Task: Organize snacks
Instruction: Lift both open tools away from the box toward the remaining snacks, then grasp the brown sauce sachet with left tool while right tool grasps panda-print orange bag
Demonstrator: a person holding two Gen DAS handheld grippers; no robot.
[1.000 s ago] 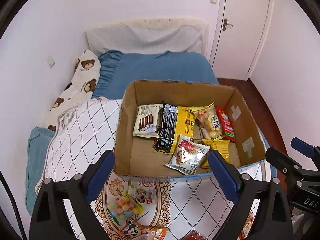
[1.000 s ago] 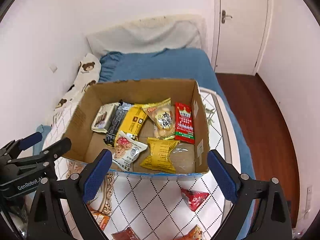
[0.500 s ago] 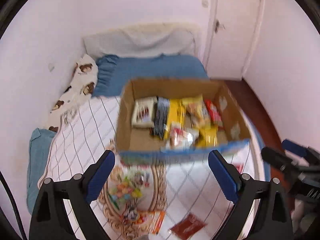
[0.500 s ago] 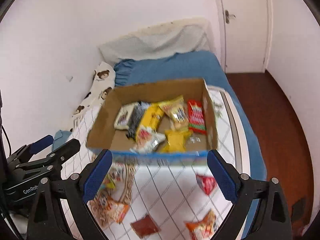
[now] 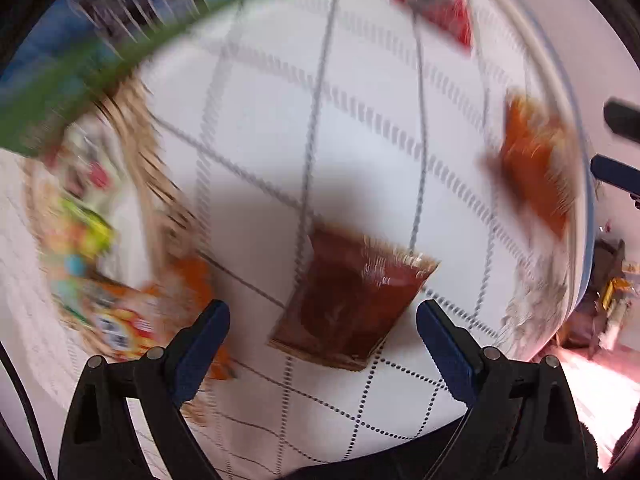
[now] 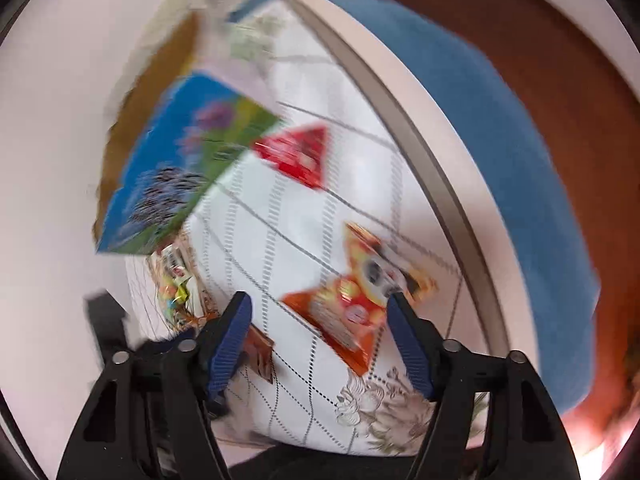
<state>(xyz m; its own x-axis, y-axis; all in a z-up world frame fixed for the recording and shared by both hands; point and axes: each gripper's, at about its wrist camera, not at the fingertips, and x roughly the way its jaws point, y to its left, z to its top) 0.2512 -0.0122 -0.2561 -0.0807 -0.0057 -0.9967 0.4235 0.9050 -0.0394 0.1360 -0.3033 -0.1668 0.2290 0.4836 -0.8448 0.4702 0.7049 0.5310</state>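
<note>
Both views are blurred by motion. My left gripper [image 5: 324,324] points down at the quilted white bedspread [image 5: 360,120] and stands open, with a dark red-brown snack packet [image 5: 352,300] lying just ahead of and between its fingers, untouched. My right gripper [image 6: 320,328] hangs over an orange snack packet [image 6: 360,296]. Its jaws are closing, the packet lies between them, and the left pad is still clear of it. The cardboard box [image 6: 180,168] with a blue and green side stands behind, its inside hidden.
A red triangular packet [image 6: 296,156] lies near the box corner. A colourful candy packet [image 5: 80,220] and another orange packet [image 5: 132,320] lie at the left. The bed's edge [image 6: 420,160], blue sheet [image 6: 500,140] and wooden floor [image 6: 540,20] are at the right.
Both grippers have dropped and tipped down from looking into the box to looking at the loose packets on the bedspread. The right jaws have narrowed; the left jaws are as wide as before.
</note>
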